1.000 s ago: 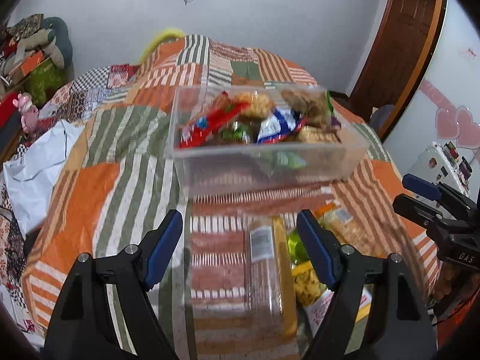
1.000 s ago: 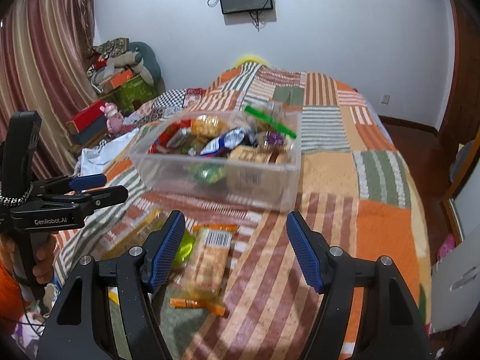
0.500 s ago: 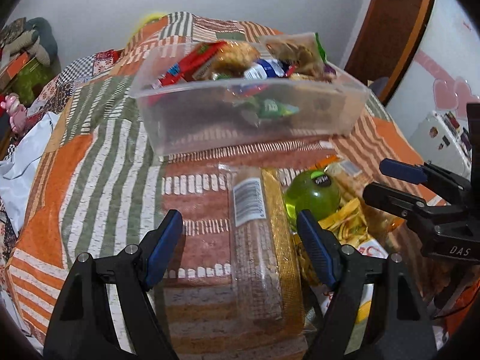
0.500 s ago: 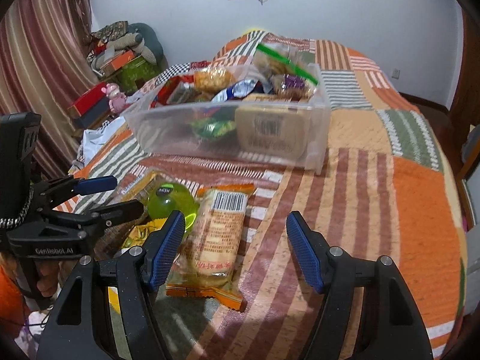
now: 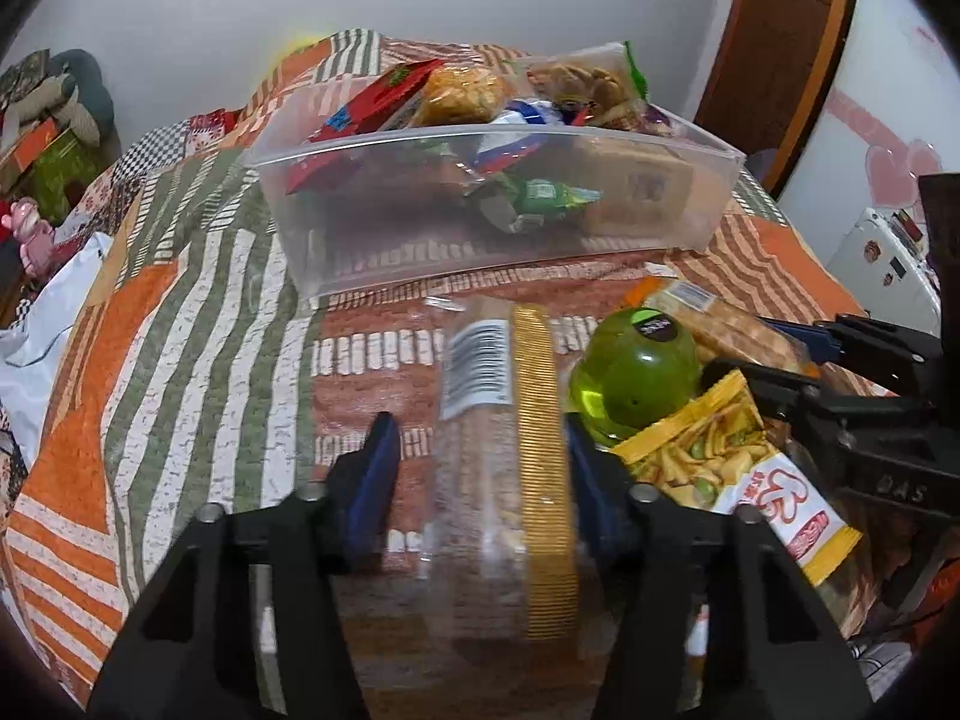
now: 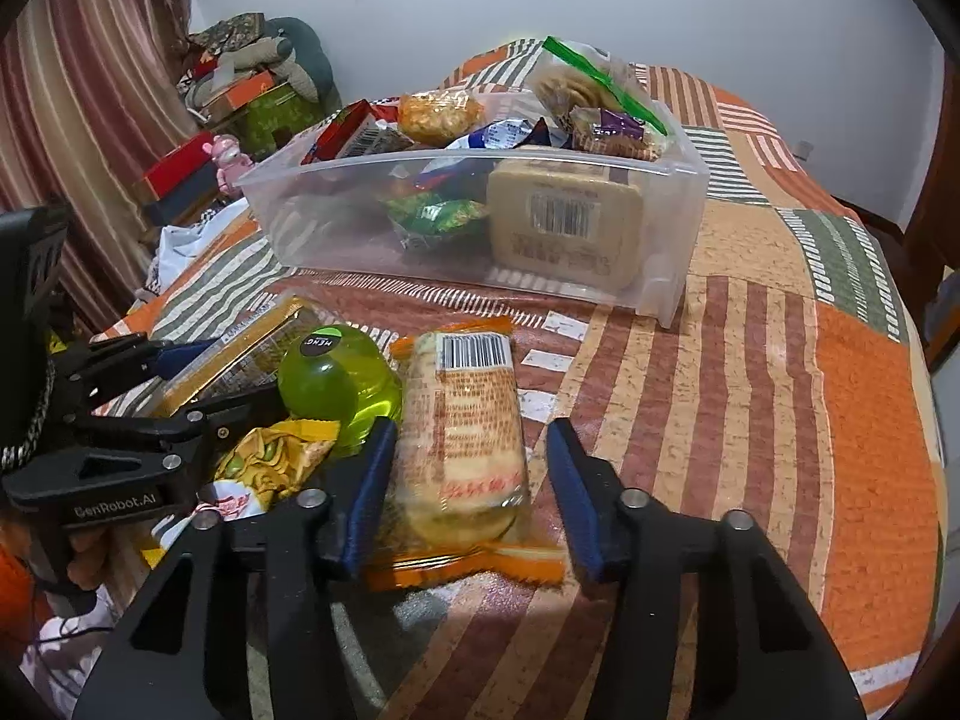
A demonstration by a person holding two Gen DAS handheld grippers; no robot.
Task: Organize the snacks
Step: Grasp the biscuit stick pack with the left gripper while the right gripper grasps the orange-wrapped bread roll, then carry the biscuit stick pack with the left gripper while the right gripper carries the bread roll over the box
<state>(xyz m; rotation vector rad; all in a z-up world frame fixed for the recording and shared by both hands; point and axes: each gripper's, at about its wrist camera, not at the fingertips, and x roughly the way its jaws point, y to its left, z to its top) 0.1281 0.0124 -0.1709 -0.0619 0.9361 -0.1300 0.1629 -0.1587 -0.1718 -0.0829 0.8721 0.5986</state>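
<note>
On the patchwork bedspread lies a clear packet with a gold edge [image 5: 510, 456], between the fingers of my left gripper [image 5: 480, 474]. The jaws are closing; the right pad is at the gold edge, and a gap shows at the left pad. An orange-ended cracker packet [image 6: 468, 438] lies between the closing jaws of my right gripper [image 6: 471, 486], with a gap at its right pad. Between the two packets sit a green round container [image 5: 636, 372] and a yellow snack bag [image 5: 708, 450]. Behind them stands a clear bin [image 6: 420, 159] filled with several snacks.
Each gripper shows in the other's view: the right gripper [image 5: 774, 357], and the left gripper [image 6: 204, 381] with a hand [image 6: 78, 564] on its grip. Boxes and a pink toy [image 6: 225, 156] are piled left of the bed. A wooden door [image 5: 780, 30] stands at the right.
Both grippers have come down toward the bedspread and their jaws have narrowed around the packets. The bin now looks farther up in both views.
</note>
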